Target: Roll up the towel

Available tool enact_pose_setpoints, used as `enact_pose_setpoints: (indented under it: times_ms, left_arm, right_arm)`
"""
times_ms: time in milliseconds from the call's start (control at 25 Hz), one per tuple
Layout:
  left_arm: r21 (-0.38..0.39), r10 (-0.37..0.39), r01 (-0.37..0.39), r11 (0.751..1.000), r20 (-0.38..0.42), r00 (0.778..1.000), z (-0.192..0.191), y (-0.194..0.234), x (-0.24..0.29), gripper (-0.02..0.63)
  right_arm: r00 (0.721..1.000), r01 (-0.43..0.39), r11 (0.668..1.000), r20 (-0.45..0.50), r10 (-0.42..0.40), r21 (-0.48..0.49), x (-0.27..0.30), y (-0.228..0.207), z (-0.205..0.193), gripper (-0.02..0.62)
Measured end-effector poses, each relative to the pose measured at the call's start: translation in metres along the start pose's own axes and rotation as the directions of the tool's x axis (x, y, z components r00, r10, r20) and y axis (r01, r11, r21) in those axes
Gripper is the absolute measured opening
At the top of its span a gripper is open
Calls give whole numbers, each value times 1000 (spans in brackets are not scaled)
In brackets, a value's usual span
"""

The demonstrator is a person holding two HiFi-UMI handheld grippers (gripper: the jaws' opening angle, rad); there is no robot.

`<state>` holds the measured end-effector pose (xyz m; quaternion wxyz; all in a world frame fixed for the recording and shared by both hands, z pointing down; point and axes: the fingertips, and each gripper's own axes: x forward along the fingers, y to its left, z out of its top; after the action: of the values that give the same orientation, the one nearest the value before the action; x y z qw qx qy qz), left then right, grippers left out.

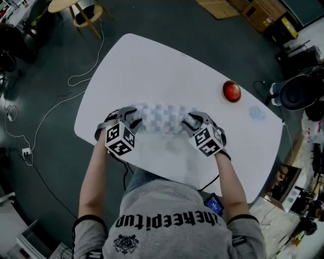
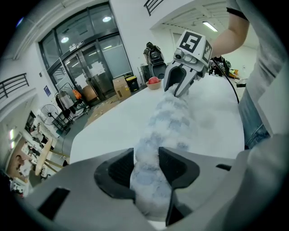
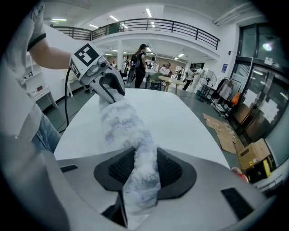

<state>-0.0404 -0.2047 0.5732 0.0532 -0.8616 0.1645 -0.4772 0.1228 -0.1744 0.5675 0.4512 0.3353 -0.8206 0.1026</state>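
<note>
Clamped at both ends
Fluffy grey-checked towel roll (image 1: 162, 118) spans lengthwise between my left hand-held gripper (image 1: 133, 122) and right hand-held gripper (image 1: 194, 124).

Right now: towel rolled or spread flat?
Partly rolled. The towel's far edge is a roll held by the left hand-held gripper and right hand-held gripper; the near part lies flat.

The head view is looking dim and greyish, with the white table (image 1: 152, 66) glowing as the brightest patch against a dark floor (image 1: 167, 20). Both gripper views are bulging like a fisheye, black rims closing in all round, railings (image 3: 180, 28) bowing. In the right gripper view, ceiling lights (image 3: 148, 12) are glaring at twelve o'clock. The towel (image 2: 149, 176) is blurring soft at six o'clock, nearest the lens.
</note>
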Motion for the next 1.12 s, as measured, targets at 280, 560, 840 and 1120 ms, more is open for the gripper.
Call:
enact_pose_setpoints:
  times_ms: [280,560,840,1120]
  left_arm:
    - [30,73,-77,997,115,991,30,17,-20,192]
    - [197,-60,48,979,54,997,33,-35,-14,213]
    - [135,-49,50,990,-15,999,9,-34,19,219]
    - [80,-40,41,996,-21,999,10,-18,27,219]
  right_arm:
    - [1000,13,999,-16,-12,38,14,-18,-3,147]
    - [999,19,997,-41,-15,79,23,-30,-5,147]
    - [1000,18,994,4,-18,111,20,-34,3,147]
    - [991,118,982,52,-127,149,-12,-54,5,146]
